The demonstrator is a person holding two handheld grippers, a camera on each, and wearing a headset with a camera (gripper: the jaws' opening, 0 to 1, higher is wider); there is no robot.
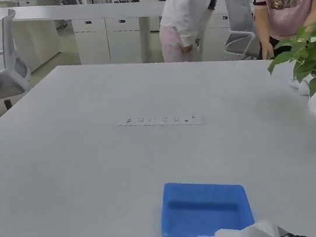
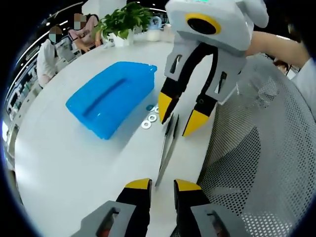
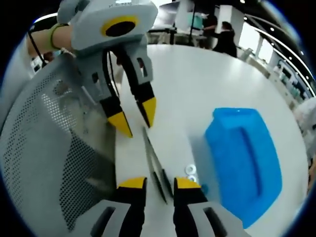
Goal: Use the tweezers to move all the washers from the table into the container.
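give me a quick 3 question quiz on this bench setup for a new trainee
1. True or false: the washers lie inside the blue container.
2. Where are the tweezers? A) lying on the table, between the left tool and the right tool B) in the container C) held up in the air
3. Are the right tool's jaws open or shut?
Key: 1 false, they lie on the table beside the container. 2 A. 3 open.
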